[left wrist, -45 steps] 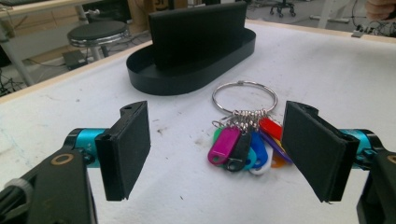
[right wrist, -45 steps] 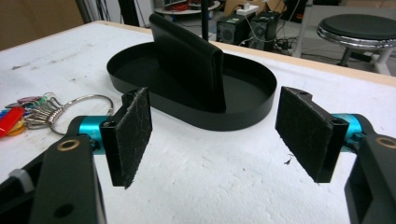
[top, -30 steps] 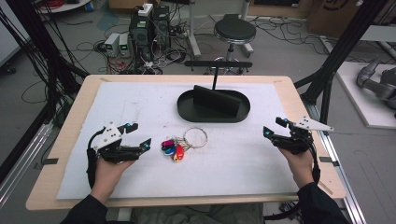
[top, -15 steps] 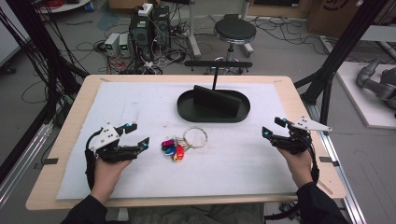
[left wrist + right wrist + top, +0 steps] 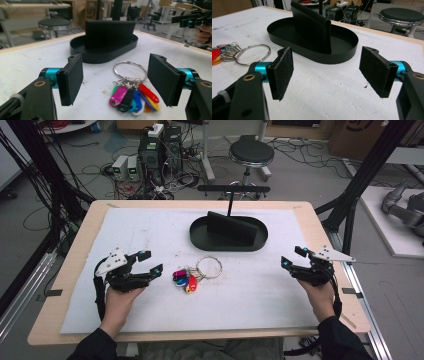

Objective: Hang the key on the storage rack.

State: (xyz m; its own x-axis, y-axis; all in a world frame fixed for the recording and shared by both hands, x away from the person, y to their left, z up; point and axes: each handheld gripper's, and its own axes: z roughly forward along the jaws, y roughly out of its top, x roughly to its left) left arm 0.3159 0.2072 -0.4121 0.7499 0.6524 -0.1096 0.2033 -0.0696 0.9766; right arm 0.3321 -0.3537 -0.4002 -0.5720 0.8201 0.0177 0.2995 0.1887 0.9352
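A bunch of coloured key tags (image 5: 184, 279) on a metal ring (image 5: 209, 267) lies mid-table on the white mat. In the left gripper view the key tags (image 5: 131, 97) lie just beyond the open jaws, with the ring (image 5: 130, 70) farther off. My left gripper (image 5: 150, 264) rests open on the mat just left of the tags, holding nothing. A black oval tray (image 5: 255, 244) with an upright black block (image 5: 232, 225) stands behind the ring. Near the table's right edge my right gripper (image 5: 294, 257) is open and holds nothing; its view shows the tray (image 5: 312, 52) ahead and the ring (image 5: 253, 54) at left.
The white mat (image 5: 150, 230) covers most of the wooden table (image 5: 320, 227). A black T-shaped stand (image 5: 233, 190) rises behind the tray. Beyond the table stand a stool (image 5: 251, 154), electronics boxes (image 5: 152, 150) and floor cables. Black frame posts (image 5: 372, 165) flank the table.
My left gripper has edged slightly toward the key tags. The right gripper has barely moved.
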